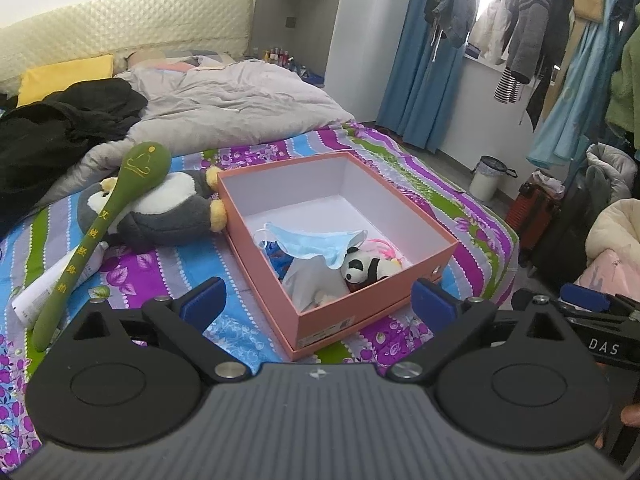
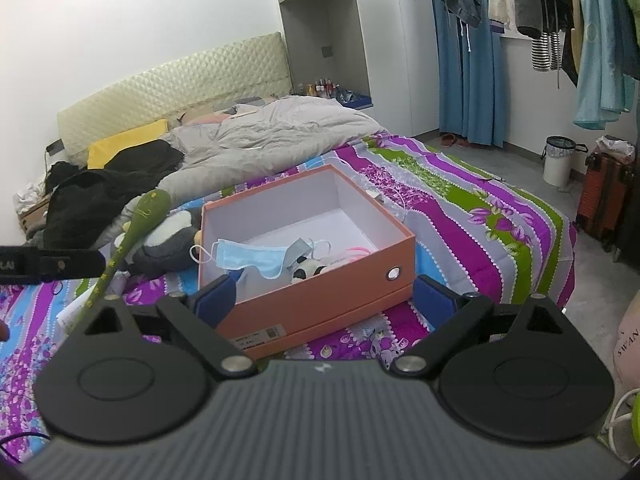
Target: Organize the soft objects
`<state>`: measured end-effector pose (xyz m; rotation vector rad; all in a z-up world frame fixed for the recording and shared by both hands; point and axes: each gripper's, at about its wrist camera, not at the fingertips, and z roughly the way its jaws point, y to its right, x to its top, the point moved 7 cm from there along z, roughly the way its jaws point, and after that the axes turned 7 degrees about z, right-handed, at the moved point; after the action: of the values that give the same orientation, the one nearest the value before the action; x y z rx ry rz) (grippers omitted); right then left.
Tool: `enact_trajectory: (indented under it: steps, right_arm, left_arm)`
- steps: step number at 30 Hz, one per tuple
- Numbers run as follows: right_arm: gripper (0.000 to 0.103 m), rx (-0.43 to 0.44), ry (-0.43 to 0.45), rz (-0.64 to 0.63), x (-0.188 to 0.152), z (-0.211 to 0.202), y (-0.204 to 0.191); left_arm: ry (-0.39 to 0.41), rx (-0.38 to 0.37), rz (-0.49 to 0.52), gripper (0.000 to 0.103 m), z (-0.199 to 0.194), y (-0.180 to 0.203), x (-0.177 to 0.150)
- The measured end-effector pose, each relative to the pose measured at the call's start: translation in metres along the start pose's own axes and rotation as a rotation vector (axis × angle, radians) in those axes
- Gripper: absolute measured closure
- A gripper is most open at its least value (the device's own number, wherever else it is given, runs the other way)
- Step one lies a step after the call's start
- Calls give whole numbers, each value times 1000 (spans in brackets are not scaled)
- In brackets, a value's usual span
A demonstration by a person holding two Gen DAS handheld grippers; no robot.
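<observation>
An open orange box (image 1: 340,312) sits on the striped bedspread; it also shows in the right wrist view (image 2: 320,300). Inside lie a blue face mask (image 1: 312,242), a small panda plush (image 1: 366,268), a grey-white cloth (image 1: 316,284) and something pink (image 1: 384,250). Left of the box lies a grey penguin plush (image 1: 168,208) with a green padded massage stick (image 1: 100,236) across it. My left gripper (image 1: 318,300) is open and empty, just before the box's near corner. My right gripper (image 2: 324,300) is open and empty at the box's near side.
A white tube (image 1: 56,280) lies under the stick. A grey duvet (image 1: 232,108), black clothes (image 1: 60,128) and a yellow pillow (image 1: 64,76) lie further up the bed. Right of the bed are hanging clothes (image 1: 532,32), a white bin (image 1: 486,178) and a red suitcase (image 1: 532,210).
</observation>
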<state>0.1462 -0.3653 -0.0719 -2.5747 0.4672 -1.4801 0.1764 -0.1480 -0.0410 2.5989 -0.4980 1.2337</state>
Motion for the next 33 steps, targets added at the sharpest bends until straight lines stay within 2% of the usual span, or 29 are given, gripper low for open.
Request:
enact_trajectory:
  steps: [33]
  right_arm:
    - [6,-10,-5,5,-5,4,0]
  left_arm:
    - [-15,10,-6,2,2,-4,-3]
